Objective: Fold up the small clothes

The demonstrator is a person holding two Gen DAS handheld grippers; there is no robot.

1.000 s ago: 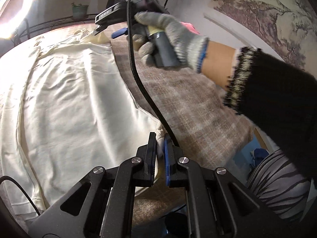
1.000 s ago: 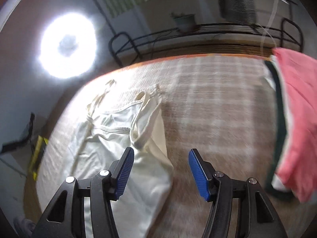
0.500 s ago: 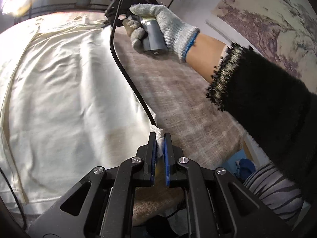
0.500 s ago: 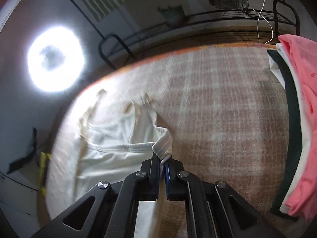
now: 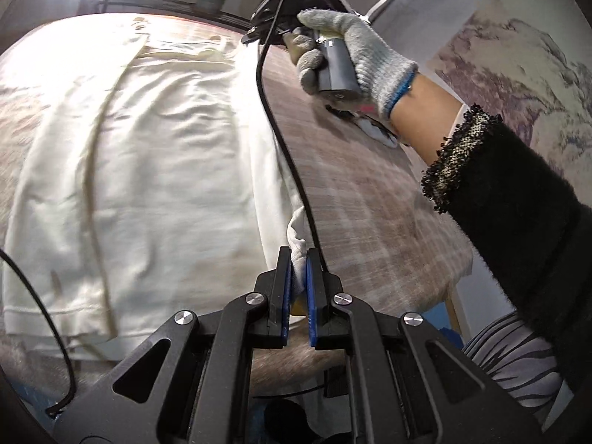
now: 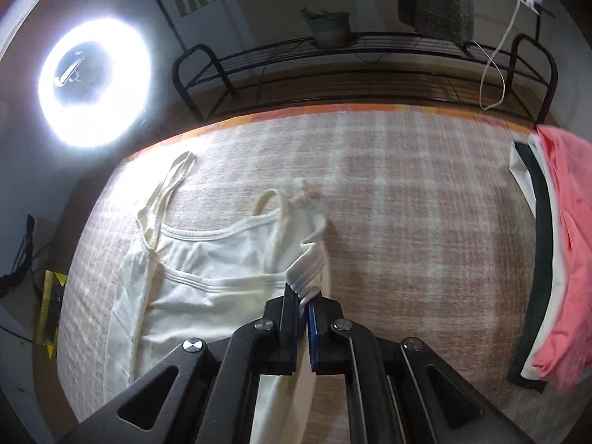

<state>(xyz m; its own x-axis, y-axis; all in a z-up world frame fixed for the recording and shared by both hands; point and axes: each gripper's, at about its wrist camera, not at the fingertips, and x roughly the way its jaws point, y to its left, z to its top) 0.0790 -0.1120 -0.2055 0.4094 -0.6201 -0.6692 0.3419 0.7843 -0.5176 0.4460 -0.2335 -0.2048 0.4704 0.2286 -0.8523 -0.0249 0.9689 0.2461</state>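
Note:
A cream strappy top [image 5: 155, 170] lies spread on the plaid tablecloth [image 5: 370, 214], its thin straps toward the far edge. My left gripper [image 5: 298, 259] is shut on the top's lower right corner, a bunch of cloth pinched between the blue pads. In the right wrist view the same cream top [image 6: 207, 262] shows its neckline and straps, and my right gripper [image 6: 302, 298] is shut on the ribbed hem at the upper right side. A gloved hand [image 5: 351, 63] holds the right gripper's handle over the far end of the top.
A stack of folded clothes [image 6: 555, 259], pink on top, lies at the right of the plaid tablecloth [image 6: 425, 222]. A black metal rack [image 6: 370, 59] with a plant pot stands behind the table. A ring light [image 6: 92, 81] glares at the left. A black cable [image 5: 281, 140] hangs over the cloth.
The right gripper closed from wide open onto the top's upper side edge and lifted it slightly. The left gripper kept its hold on the corner while swinging sideways and rolling.

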